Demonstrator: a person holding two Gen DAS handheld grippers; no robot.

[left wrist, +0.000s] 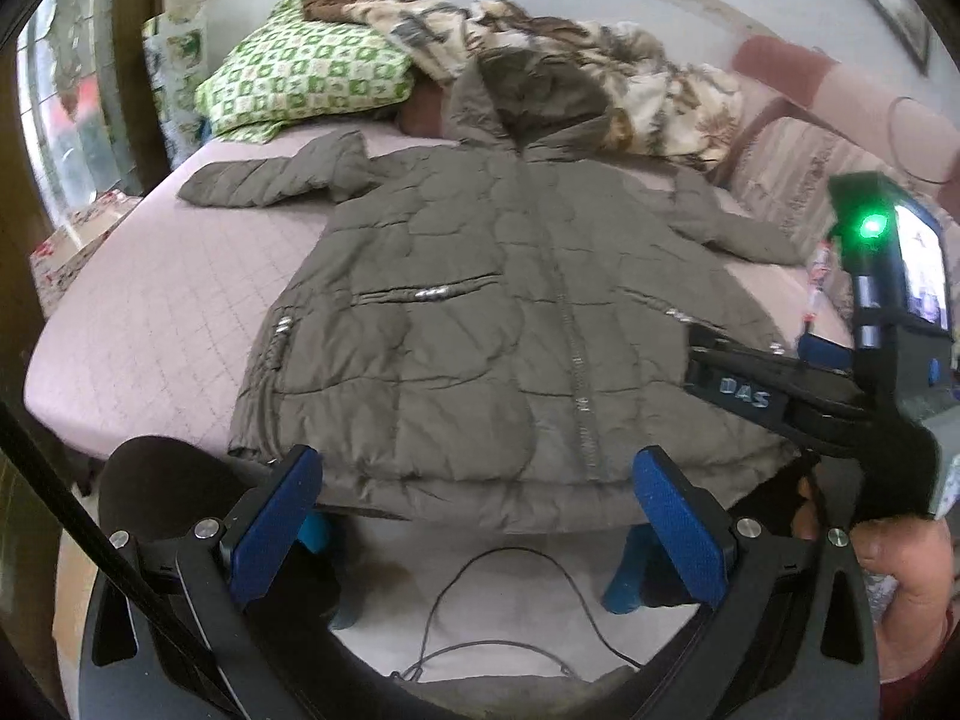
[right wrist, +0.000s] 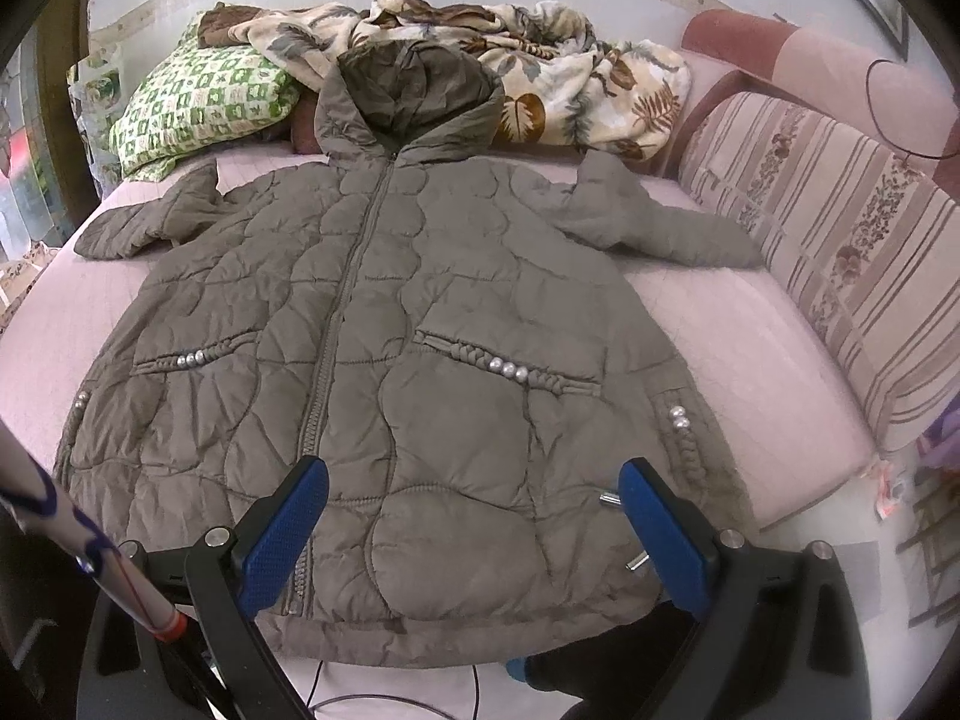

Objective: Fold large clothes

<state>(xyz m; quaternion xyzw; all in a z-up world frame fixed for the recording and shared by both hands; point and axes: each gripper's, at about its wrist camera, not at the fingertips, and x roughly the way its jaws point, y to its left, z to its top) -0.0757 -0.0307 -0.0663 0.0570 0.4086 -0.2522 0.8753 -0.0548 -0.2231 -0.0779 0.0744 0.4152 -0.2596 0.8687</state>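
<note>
An olive-grey quilted hooded jacket [left wrist: 480, 300] lies flat, front up and zipped, on a pink bed [left wrist: 150, 312], sleeves spread to both sides and hood toward the pillows. Its hem hangs at the bed's near edge. My left gripper [left wrist: 477, 480] is open and empty, just before the hem's middle. My right gripper [right wrist: 474, 492] is open and empty, hovering over the jacket's [right wrist: 420, 330] lower right front. The right gripper also shows in the left wrist view [left wrist: 750, 384], above the jacket's right hem corner.
A green checked pillow [right wrist: 198, 102] and a leaf-print blanket [right wrist: 570, 66] lie at the bed's head. A striped cushion [right wrist: 840, 240] lines the right side. Cables [left wrist: 510, 612] lie on the floor below the near edge.
</note>
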